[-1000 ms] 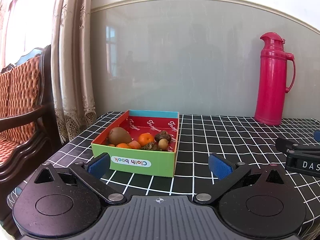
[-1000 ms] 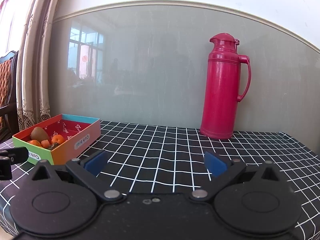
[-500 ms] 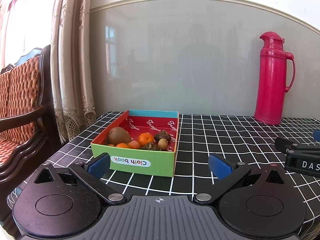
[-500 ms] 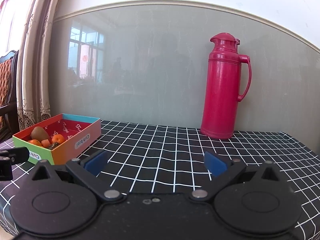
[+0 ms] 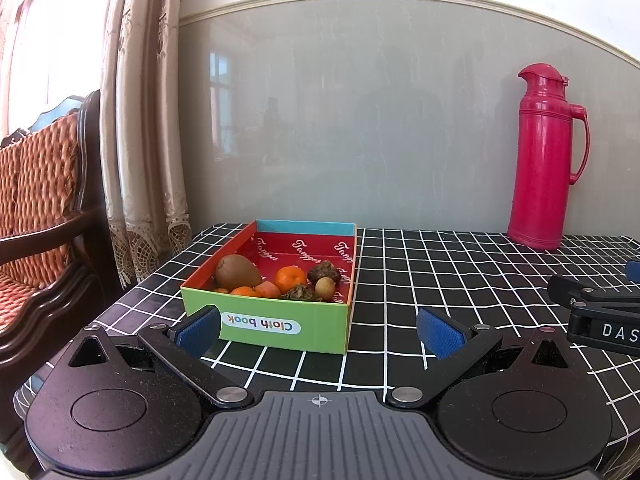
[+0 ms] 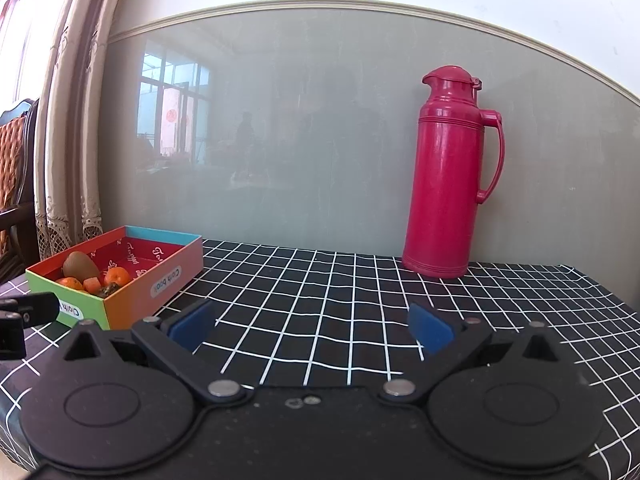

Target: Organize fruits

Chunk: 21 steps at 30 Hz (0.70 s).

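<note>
My left gripper (image 5: 318, 330) stands with its 2 blue-padded fingers spread wide, nothing between them. It sits low over the black checked tablecloth (image 5: 440, 272), just short of the near green wall of the cardboard box (image 5: 280, 320), which bears an upside-down "Cloth book" label. My right gripper (image 6: 312, 326) is likewise spread wide and empty, over bare cloth well to the right of the box (image 6: 160, 276).

Contents of the box, all gathered at its near end: 1 brown kiwi (image 5: 237, 271) against the left wall, 1 whole tangerine (image 5: 290, 279) near the middle, a second orange fruit (image 5: 245, 291) and an orange-pink piece (image 5: 268, 290) close to the front wall, 1 dark wrinkled fruit (image 5: 324, 271), 1 small tan round fruit (image 5: 325, 288), and 1 dark greenish item (image 5: 300, 293) I cannot identify. The far half of the box shows only its red printed floor.

A red thermos (image 6: 450, 176) stands upright at the back of the table against the grey wall panel. A curtain (image 5: 140, 120) and a wooden chair (image 5: 40, 220) stand left of the table.
</note>
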### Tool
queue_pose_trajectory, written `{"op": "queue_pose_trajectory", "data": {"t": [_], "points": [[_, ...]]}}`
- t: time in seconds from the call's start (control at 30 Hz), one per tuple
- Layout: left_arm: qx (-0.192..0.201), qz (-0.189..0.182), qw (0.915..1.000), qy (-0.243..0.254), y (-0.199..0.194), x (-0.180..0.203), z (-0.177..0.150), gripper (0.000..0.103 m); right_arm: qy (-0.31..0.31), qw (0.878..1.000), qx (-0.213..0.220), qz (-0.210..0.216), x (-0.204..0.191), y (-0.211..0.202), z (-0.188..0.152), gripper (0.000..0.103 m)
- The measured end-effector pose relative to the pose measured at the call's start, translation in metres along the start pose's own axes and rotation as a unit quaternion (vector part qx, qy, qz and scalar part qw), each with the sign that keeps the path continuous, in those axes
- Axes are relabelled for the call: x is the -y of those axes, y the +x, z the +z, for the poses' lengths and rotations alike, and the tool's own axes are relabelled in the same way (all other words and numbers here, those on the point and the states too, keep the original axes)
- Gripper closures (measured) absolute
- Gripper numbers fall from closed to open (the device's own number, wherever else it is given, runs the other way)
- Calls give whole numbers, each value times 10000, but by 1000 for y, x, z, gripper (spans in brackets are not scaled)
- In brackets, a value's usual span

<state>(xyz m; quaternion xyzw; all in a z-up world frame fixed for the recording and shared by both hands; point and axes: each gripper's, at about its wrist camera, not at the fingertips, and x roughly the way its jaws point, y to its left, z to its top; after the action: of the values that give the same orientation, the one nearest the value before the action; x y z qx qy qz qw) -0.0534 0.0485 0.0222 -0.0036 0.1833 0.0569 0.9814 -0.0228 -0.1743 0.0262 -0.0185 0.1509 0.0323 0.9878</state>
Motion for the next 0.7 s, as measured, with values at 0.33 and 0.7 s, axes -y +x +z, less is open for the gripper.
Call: {"op": "queue_pose_trajectory", "data": {"t": [0.33, 0.7], "points": [[118, -73, 9999, 96, -3, 3, 0, 0, 8, 10000, -6, 2, 1, 1, 0, 0], [516, -48, 9986, 78, -16, 4, 0, 0, 24, 10000, -24, -14, 2, 1, 0, 0]]}}
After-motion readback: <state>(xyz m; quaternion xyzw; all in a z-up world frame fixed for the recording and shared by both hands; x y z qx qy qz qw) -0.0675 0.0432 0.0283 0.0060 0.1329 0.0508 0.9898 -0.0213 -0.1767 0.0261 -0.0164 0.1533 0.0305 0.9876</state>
